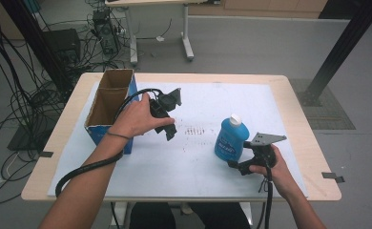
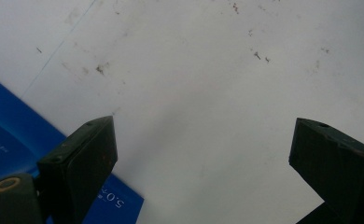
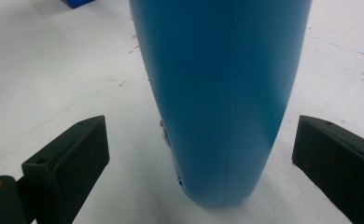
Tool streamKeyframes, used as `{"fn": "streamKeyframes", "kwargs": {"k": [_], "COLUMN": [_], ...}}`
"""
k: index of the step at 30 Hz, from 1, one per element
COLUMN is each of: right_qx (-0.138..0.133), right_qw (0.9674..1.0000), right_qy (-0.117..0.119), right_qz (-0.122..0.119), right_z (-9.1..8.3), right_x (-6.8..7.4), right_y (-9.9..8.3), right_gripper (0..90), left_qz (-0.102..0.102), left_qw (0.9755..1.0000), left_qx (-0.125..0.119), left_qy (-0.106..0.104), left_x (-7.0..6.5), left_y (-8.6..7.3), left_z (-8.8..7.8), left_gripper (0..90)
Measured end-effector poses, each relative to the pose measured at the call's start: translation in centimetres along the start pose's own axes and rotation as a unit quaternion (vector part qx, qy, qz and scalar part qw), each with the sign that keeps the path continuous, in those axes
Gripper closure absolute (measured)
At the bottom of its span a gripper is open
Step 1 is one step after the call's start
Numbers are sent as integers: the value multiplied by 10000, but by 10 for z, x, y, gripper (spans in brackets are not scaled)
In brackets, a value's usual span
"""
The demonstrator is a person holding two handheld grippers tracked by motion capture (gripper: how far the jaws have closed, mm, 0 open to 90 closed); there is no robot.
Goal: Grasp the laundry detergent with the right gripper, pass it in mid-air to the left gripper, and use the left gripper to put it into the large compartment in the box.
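Right claw [image 3: 199, 154], jaws spread, flanks the upright blue bottle [image 3: 222, 93] without touching it; the grasp is judged imminent, lifting and placing remain. Left claw [image 2: 203, 154], also spread and empty, hovers over bare white sheet [image 2: 194, 70] between bottle and open box [image 1: 108, 107]. Open counter [image 1: 298, 109] surrounds the bottle, with its near edge just behind the right claw.

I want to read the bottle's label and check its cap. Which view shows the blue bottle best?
The high view: the whole blue bottle stands upright there, with white cap and label, beside the right gripper. The right gripper view gives just its plain lower body between open jaws, no cap or label. The left gripper view looks at the white table cover.
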State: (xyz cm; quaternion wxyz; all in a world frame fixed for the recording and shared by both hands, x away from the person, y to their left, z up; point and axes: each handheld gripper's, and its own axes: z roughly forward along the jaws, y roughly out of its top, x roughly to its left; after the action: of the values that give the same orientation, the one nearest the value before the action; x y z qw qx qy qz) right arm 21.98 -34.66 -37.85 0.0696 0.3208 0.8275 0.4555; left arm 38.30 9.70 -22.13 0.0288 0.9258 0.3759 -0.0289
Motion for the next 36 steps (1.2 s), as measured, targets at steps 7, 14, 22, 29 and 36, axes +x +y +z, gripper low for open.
{"fn": "streamKeyframes", "kwargs": {"k": [7, 14, 22, 29, 36], "right_qx": [-89, -125, -193, -226, -262], "right_qw": [10000, 9999, 9998, 9997, 9996], "right_qy": [10, 1, -8, -24, -51], "right_qz": [-22, -47, -33, -27, -40], "right_z": [4, 8, 12, 13, 13], "right_x": [0, 0, 1, 0, 0], "right_y": [-4, -7, -11, -13, -14], "right_gripper": [36, 36, 36, 36, 36], "left_qz": [3, -14, -32, -20, 6], "left_qw": [10000, 10000, 10000, 10000, 10000], "left_qx": [30, 52, 79, 83, 74], "left_qy": [4, 0, -2, 3, -7], "left_x": [0, 1, 2, 1, 0], "left_y": [0, -1, -2, -1, 0], "left_z": [1, 2, 4, 4, 4], "left_gripper": [81, 82, 82, 81, 82]}}
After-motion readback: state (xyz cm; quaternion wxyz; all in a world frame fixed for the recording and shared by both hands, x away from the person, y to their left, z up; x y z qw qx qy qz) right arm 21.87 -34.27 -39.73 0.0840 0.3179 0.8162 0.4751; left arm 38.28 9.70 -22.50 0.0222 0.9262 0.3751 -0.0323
